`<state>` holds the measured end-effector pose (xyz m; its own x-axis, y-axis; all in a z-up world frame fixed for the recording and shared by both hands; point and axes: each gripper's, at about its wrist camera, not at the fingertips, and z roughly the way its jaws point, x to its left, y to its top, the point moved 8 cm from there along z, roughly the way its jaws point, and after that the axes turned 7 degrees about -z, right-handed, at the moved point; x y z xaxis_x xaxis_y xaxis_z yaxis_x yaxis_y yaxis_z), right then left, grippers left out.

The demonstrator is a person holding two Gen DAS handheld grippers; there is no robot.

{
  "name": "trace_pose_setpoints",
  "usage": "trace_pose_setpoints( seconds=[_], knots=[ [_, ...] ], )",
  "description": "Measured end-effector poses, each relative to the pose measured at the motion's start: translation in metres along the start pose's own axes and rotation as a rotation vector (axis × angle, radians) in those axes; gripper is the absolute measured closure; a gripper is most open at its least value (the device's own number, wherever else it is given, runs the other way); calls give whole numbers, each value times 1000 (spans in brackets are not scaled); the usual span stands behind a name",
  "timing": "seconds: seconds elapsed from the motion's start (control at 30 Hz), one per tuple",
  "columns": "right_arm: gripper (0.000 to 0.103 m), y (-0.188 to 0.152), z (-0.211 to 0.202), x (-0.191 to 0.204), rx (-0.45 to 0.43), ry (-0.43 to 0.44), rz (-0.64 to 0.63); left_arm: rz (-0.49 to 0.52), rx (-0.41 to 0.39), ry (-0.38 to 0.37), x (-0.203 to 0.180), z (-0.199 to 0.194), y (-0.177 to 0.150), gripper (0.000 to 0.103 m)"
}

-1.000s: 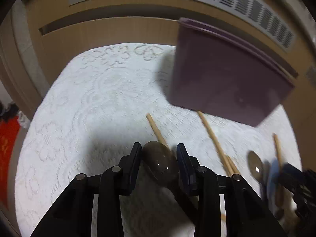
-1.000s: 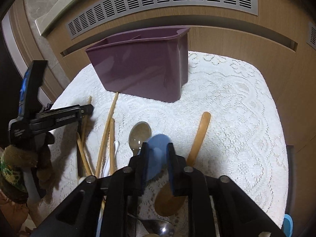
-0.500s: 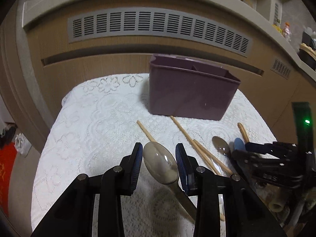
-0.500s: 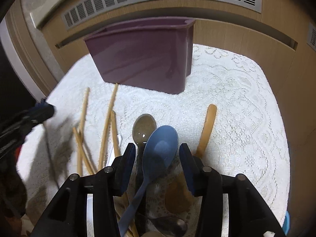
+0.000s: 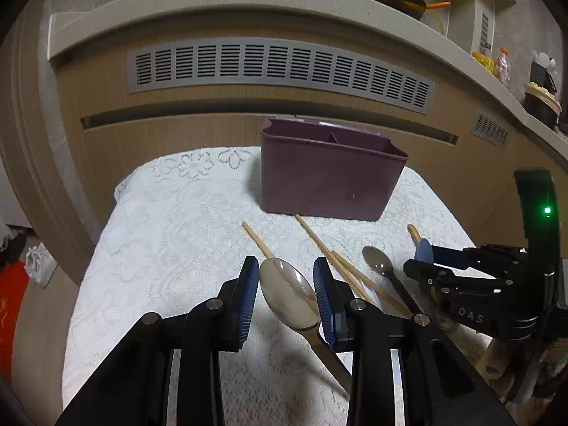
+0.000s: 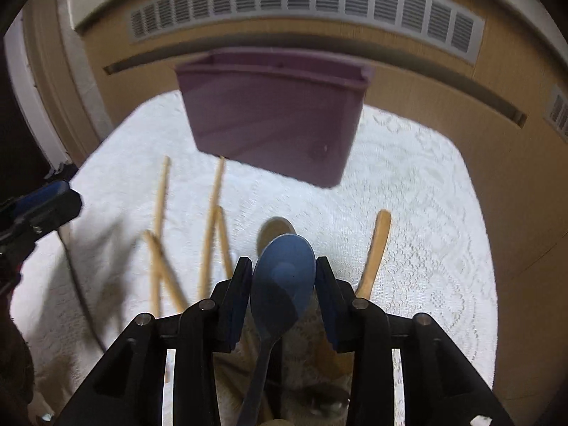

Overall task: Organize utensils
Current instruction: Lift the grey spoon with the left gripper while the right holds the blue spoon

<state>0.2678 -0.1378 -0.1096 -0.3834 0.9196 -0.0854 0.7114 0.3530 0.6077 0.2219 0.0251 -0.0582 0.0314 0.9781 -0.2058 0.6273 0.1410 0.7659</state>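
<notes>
Two-compartment purple caddy [image 5: 330, 181], upright

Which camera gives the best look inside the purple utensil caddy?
The left wrist view: it is sharp and shows the purple caddy's open top with an inner divider. The right wrist view blurs the caddy, showing mostly its front wall.

Open cloth on the left, clutter on the right

The white lace cloth [image 5: 159, 248] lies bare on the left, up to the purple caddy [image 5: 326, 181] standing at the far edge. Chopsticks [image 5: 319, 245], a dark spoon [image 5: 380, 266] and a wooden spoon [image 6: 376, 248] crowd the near right, where the right gripper [image 5: 461, 284] also stands in the way.
</notes>
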Motion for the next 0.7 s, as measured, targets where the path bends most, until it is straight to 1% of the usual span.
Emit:
trace_pose_setpoints(
  seconds=[0.27, 0.37, 0.4, 0.53, 0.7],
  knots=[
    [69, 4, -49, 5, -99, 6, -2, 25, -62, 3, -10, -38, 4, 75],
    [69, 6, -70, 6, -145, 4, -10, 32, -91, 4, -15, -52, 10, 79],
    [69, 8, -78, 6, -163, 2, -13, 37, -102, 1, -18, -57, 13, 85],
    [70, 20, -108, 8, -238, 3, -19, 68, -168, -7, -27, -78, 34, 86],
    [72, 47, -146, 7, -341, 9, -31, 99, -239, -24, -36, -93, 66, 88]
  ],
)
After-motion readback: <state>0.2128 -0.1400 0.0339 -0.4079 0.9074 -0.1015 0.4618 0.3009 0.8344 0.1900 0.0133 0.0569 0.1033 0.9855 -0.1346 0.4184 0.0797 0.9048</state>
